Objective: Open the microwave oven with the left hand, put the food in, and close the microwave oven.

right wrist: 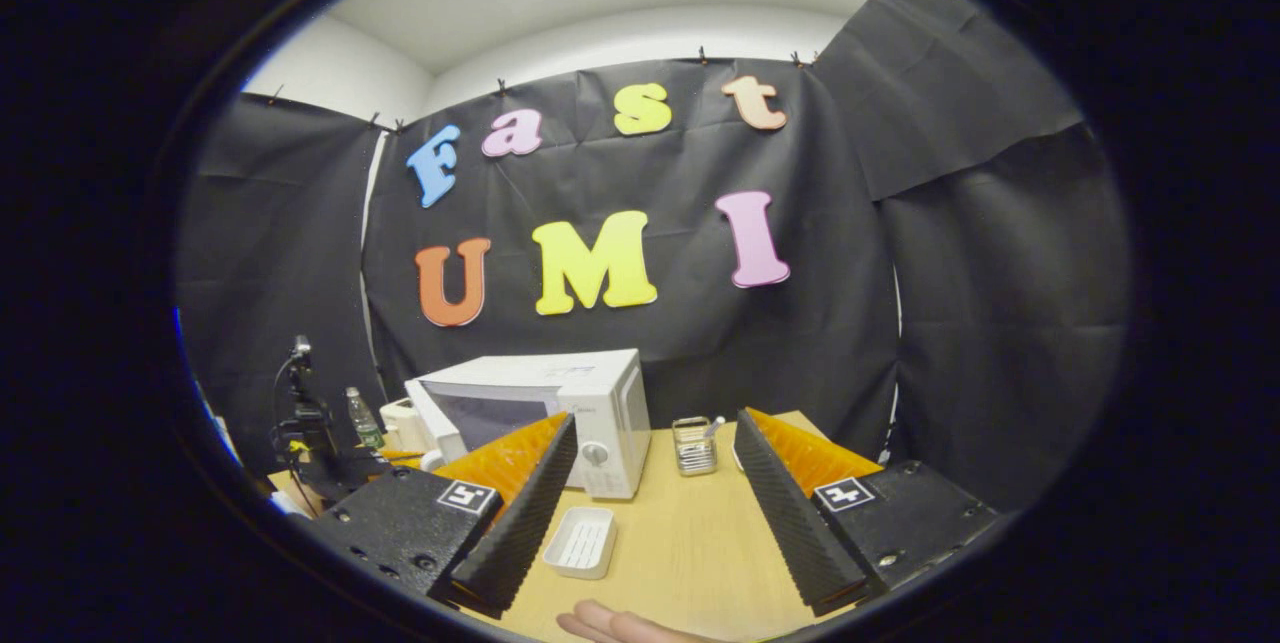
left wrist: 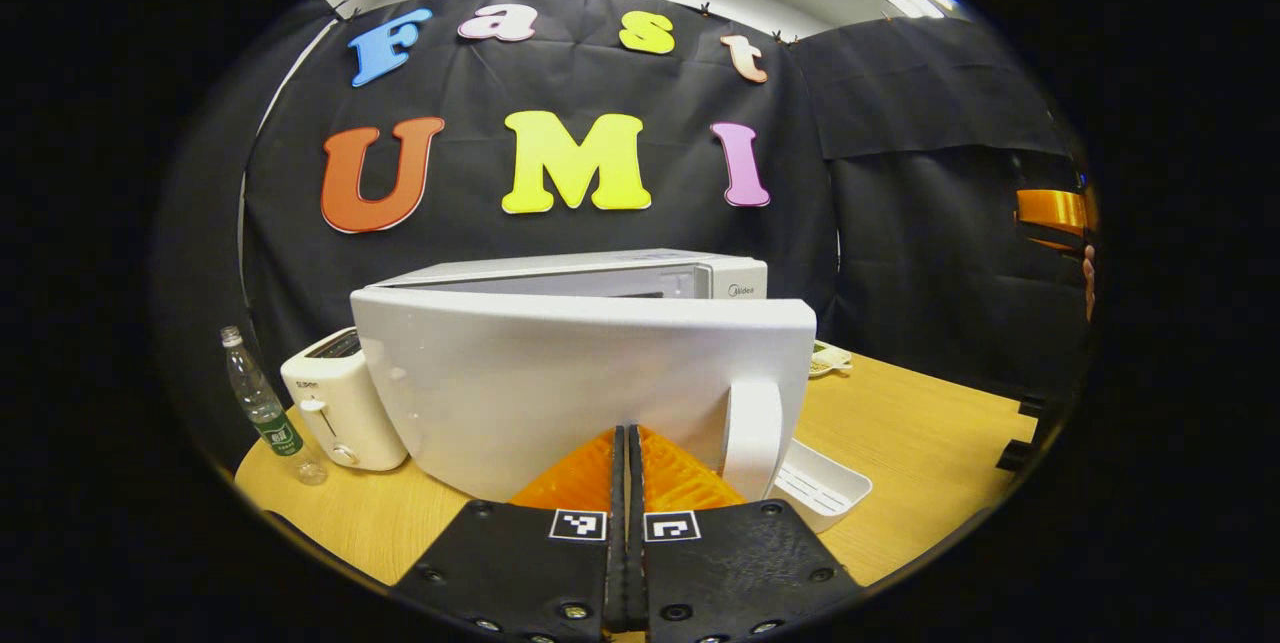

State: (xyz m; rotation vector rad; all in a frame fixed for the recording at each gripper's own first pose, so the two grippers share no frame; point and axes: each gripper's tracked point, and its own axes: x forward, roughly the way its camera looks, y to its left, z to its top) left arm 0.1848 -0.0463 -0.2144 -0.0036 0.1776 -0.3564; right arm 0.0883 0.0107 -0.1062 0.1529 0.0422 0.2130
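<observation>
A: Left gripper [left wrist: 627, 463]?
B: Fingers pressed together, empty, lower centre, before the white microwave oven's [left wrist: 640, 283] swung-open door [left wrist: 560, 383].
A: Right gripper [right wrist: 650, 483]?
B: Spread wide, empty, above the wooden tabletop [right wrist: 680, 543].

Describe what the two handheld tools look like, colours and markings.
Both match. The left tool has two black wedge-shaped bodies fixed with screws, each carrying a small square black-and-white marker, and ribbed orange fingers edged with black toothed strips. The right tool has the same black bodies, markers, orange fingers and toothed black pads.
</observation>
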